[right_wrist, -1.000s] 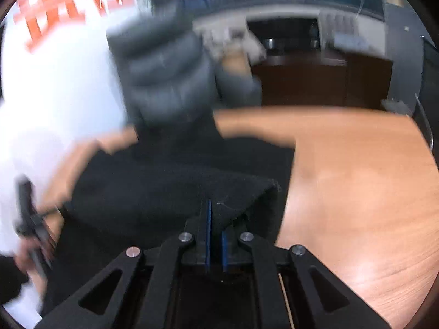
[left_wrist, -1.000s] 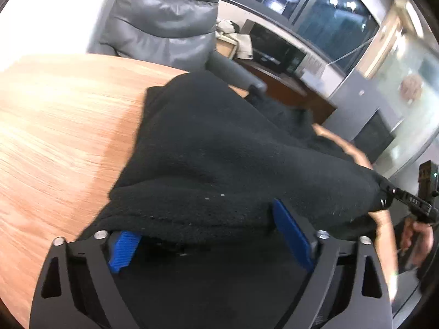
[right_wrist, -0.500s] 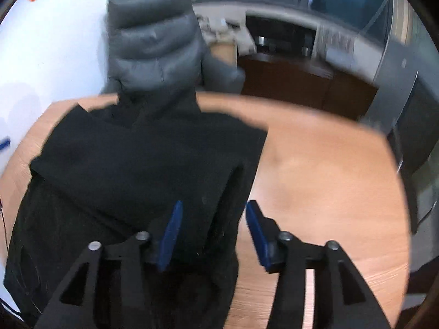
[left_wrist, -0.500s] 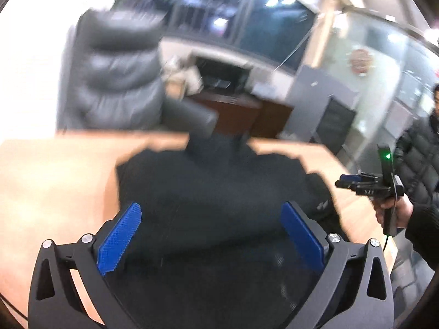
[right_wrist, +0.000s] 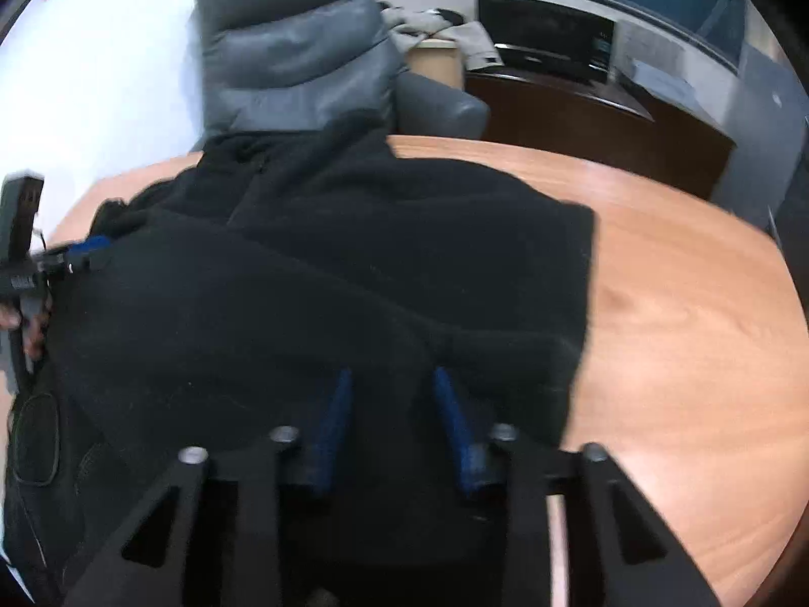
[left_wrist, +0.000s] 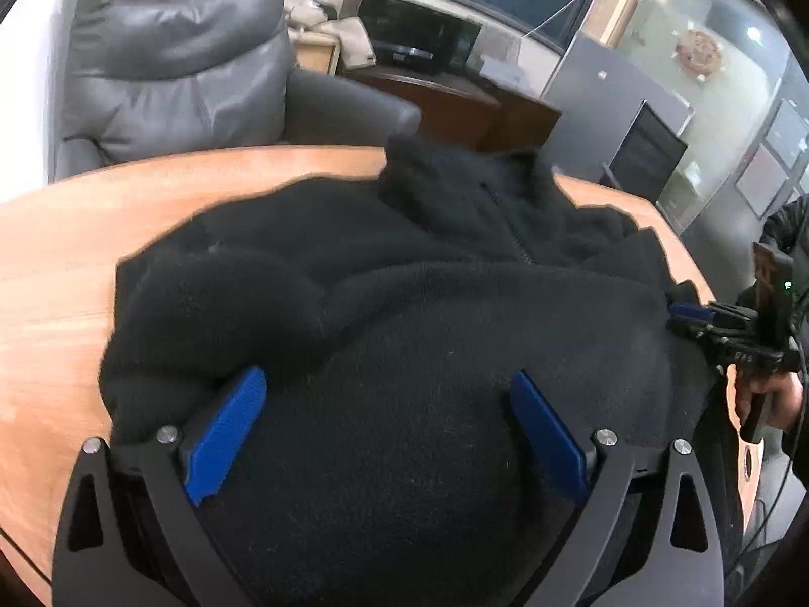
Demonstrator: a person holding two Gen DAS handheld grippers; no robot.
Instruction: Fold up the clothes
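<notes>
On the wooden counter [left_wrist: 60, 263] lies a black fleece [left_wrist: 404, 303], its left side bunched into a lump and its near half doubled over the far half, the zip and collar still showing beyond. The left gripper [left_wrist: 387, 425] hovers over it, released, fingers wide. The right gripper [right_wrist: 389, 415] is parted too, gripping nothing, over the fleece's right edge. One fold seems made; the bundle looks loose and uneven, so tidying likely remains.

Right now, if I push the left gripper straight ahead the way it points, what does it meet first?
The black fleece garment: the open left gripper already sits over it on the table. Depth is unclear.
</notes>
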